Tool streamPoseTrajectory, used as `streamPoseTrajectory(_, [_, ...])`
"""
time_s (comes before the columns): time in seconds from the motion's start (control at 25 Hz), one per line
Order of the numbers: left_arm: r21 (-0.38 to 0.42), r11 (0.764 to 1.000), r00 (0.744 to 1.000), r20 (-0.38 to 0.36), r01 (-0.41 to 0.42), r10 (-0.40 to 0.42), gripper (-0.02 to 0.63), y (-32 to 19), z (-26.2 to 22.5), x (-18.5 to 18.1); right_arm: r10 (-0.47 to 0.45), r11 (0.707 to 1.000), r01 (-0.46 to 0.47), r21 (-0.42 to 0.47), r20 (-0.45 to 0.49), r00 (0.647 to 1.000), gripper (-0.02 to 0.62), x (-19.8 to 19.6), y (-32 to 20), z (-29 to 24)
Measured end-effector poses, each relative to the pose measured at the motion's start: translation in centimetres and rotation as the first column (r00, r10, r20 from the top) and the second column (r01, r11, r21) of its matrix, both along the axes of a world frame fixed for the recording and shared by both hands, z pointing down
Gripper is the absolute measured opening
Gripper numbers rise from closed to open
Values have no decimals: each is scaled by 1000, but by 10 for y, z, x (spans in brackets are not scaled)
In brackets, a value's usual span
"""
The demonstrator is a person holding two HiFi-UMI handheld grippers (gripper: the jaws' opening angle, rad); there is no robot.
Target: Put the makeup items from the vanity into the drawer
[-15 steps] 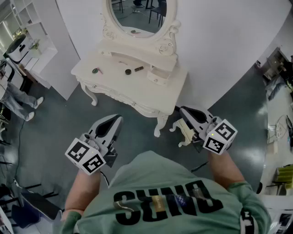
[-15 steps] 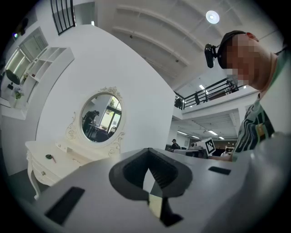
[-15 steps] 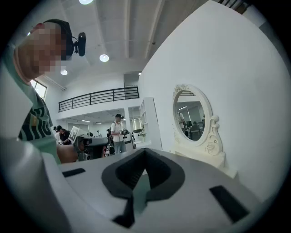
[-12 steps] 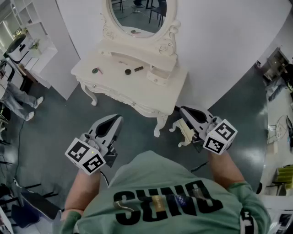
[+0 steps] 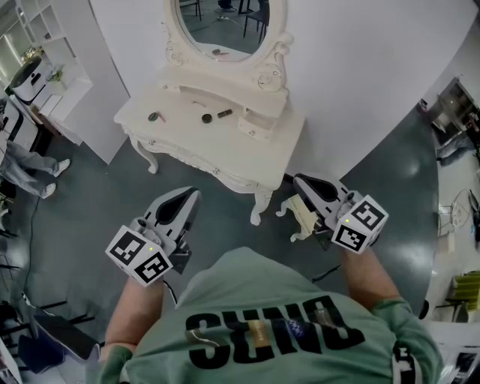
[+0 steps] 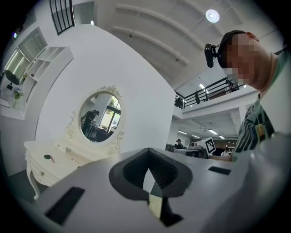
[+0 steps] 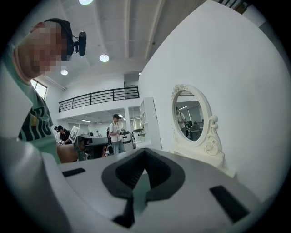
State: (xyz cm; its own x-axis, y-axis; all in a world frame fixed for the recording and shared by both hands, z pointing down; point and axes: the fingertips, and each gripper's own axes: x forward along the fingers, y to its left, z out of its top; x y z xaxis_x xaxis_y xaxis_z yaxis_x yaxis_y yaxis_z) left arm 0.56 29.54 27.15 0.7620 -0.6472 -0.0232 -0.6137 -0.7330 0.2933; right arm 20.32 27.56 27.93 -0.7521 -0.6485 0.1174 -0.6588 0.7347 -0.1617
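The white vanity (image 5: 247,154) with its oval mirror (image 5: 225,22) stands against the curved wall, ahead of me. On its top lie a small dark round item (image 5: 154,116), a round dark compact (image 5: 206,118) and a dark tube (image 5: 224,113). A small drawer (image 5: 257,125) juts out of the raised shelf at the right. My left gripper (image 5: 193,197) and right gripper (image 5: 301,182) hang over the floor, short of the vanity, both shut and holding nothing. The left gripper view shows the vanity (image 6: 43,166) far left beyond the left gripper (image 6: 148,157). The right gripper (image 7: 144,157) faces the mirror (image 7: 191,120).
A small white stool (image 5: 300,217) stands on the dark floor under my right gripper. White shelving (image 5: 41,64) and a person's legs (image 5: 22,169) are at the far left. Clutter (image 5: 457,112) sits at the right edge. People stand in the background (image 7: 116,134).
The vanity sits slightly further left and up in the head view. Both grippers keep their places and stay shut.
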Motion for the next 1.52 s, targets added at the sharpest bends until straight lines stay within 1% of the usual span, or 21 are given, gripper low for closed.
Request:
streamPoseTrajectory(0.2, [4,1000,1000,9,7,-7,8,-3,-4,16,-13,1000,13,5,23,1000,9,13,-2,-4])
streamPoseTrajectory(0.56, [4,999,999,4,39,-39,8,-7,-1,65,-73,997,73,4,24,997,11,55,-10,2])
streamPoseTrajectory(0.64, [-3,999,999,10,46,-46,8,-12,4,69,-88,996,88,3,24,996,11,56,-18,6])
streamPoseTrajectory(0.72, [-10,998,998,16,57,-57,8,-18,9,65,-106,994,106,-1,29,994,11,50,-28,9])
streamPoseTrajectory(0.88, [-20,997,997,8,80,-79,8,-48,17,39,-134,991,134,-4,31,991,11,26,-58,15])
streamPoseTrajectory(1.0, [-19,998,998,2,68,-68,8,-85,25,12,-132,991,132,0,30,991,11,-1,-92,20])
streamPoseTrajectory(1.12, [-13,999,999,-6,47,-47,8,-135,35,-23,-118,993,117,22,32,993,11,-35,-136,23])
streamPoseTrajectory(1.24, [-13,1000,1000,-7,-1,1,8,-194,39,-63,-75,997,73,36,47,996,11,-75,-187,22])
streamPoseTrajectory(1.4, [-18,998,998,31,-61,61,8,-270,33,-116,-26,999,25,24,49,998,11,-130,-255,19])
streamPoseTrajectory(1.52, [-20,997,995,56,-78,79,8,-313,31,-146,0,1000,-2,29,49,999,11,-156,-298,12])
